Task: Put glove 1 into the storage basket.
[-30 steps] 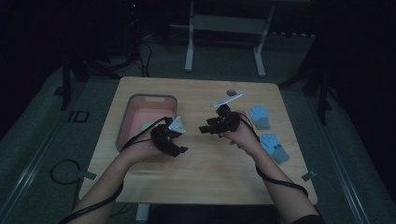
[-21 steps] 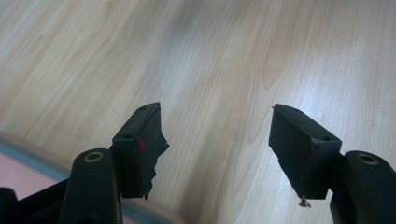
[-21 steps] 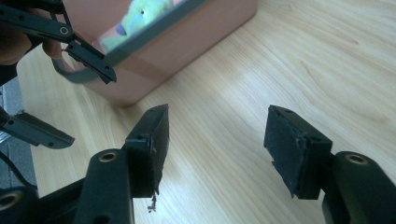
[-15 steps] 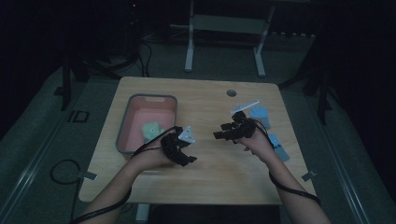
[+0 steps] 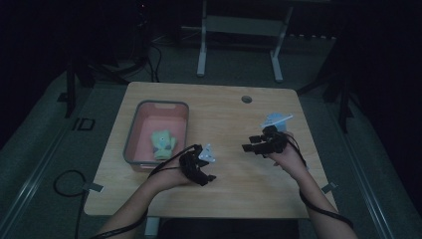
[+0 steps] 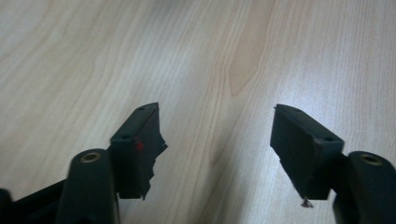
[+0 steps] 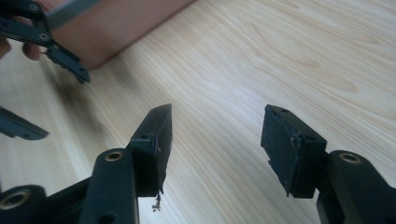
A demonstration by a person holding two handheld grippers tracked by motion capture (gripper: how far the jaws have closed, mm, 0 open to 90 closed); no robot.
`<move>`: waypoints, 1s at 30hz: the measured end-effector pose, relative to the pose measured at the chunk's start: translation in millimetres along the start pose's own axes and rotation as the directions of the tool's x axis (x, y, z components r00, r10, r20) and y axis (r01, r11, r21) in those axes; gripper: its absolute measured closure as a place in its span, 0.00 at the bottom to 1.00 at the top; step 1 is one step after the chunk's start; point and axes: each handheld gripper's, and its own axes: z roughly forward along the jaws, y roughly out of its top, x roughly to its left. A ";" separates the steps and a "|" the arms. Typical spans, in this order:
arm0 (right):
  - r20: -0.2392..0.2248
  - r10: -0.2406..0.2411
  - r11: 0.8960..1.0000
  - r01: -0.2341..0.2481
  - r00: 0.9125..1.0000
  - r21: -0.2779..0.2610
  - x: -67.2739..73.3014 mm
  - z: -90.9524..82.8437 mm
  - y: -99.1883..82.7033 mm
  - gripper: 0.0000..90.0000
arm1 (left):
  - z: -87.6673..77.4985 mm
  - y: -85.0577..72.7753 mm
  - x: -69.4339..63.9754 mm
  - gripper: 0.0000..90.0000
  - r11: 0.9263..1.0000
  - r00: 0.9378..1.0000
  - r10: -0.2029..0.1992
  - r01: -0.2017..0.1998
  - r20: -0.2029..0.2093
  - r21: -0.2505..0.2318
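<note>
From above we see the wooden table [image 5: 219,114] with a grey-rimmed tray [image 5: 133,144] at about 9 o'clock from its middle; a pale green soft toy [image 5: 163,143] lies on the pink floor of that tray.

Our left gripper [image 5: 209,178] sits at roughly 6 o'clock from the table's middle, just off the tray's near right corner and apart from it. In the left gripper view its two black jaws stand well apart with nothing between them, only bare wood grain below; they have just been opening a little.

Our right gripper [image 5: 247,147] hovers at about 4 o'clock from the table's middle, its tips pointing toward 9 o'clock, at the left gripper. In the right gripper view its jaws also stand apart with only tabletop between them, though they have just been closing slightly. That same view catches the left gripper [image 7: 42,70] and its hand at 10 o'clock, blurred.

The toy lies at about 10 o'clock from the left gripper, near it but untouched. The two grippers are near each other, not touching.
</note>
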 end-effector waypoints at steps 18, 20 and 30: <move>0.149 0.070 0.997 -0.068 0.986 -0.020 -50.5 -42.2 -45.5 0.49 | 27.0 -8.7 -31.2 0.28 1.000 1.000 -0.006 0.005 -0.013 -0.013; 0.169 0.069 0.998 -0.066 0.983 -0.024 -57.1 -46.9 -48.2 0.51 | 30.9 -11.0 -31.6 0.22 1.000 1.000 -0.016 0.015 -0.014 -0.008; 0.253 0.118 0.992 -0.103 0.960 -0.069 -87.8 -58.0 -51.1 0.55 | 40.9 -19.4 -32.3 0.06 0.996 0.997 -0.074 0.075 0.030 -0.050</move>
